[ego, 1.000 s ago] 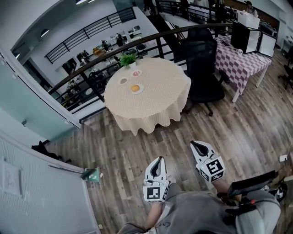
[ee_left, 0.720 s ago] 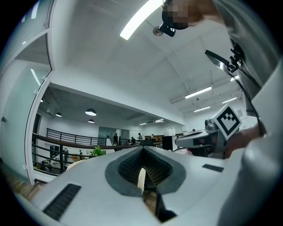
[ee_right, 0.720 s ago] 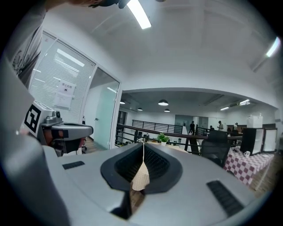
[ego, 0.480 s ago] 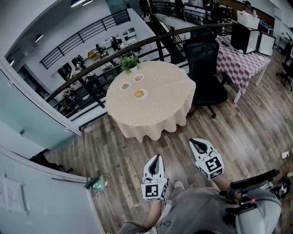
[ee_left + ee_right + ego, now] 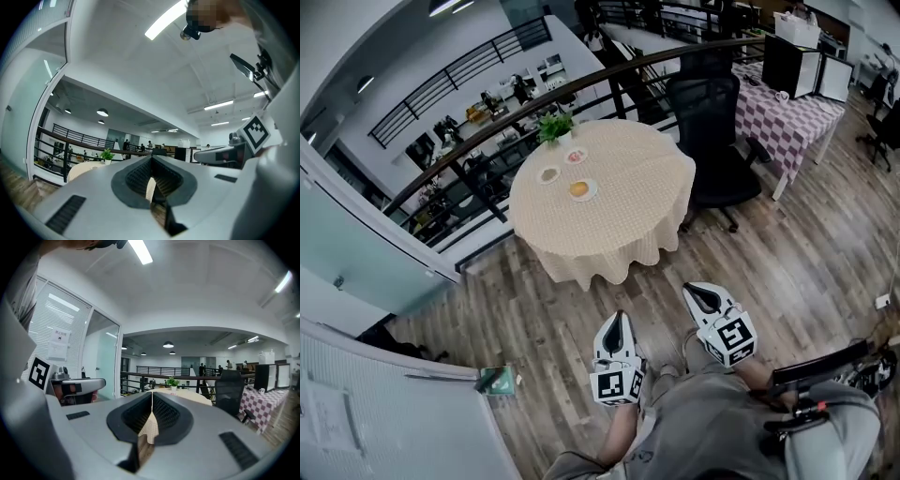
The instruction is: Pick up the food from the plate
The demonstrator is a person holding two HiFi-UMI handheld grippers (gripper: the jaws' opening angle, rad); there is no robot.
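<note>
Head view downward, all facing distant table [image 5: 623, 202]

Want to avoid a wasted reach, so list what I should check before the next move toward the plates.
1. Left gripper empty: ok, jaws together on nothing.
2. Right gripper empty: ok, jaws together on nothing.
3. Jaws open for a pick: not ok, both shut.
4. Table within reach: not ok, a stretch of floor lies between it and the grippers.
5. Food on the nearest plate: ok, something orange sits there.
6. Way to the table free: ok, the chair stands off to the side.
</note>
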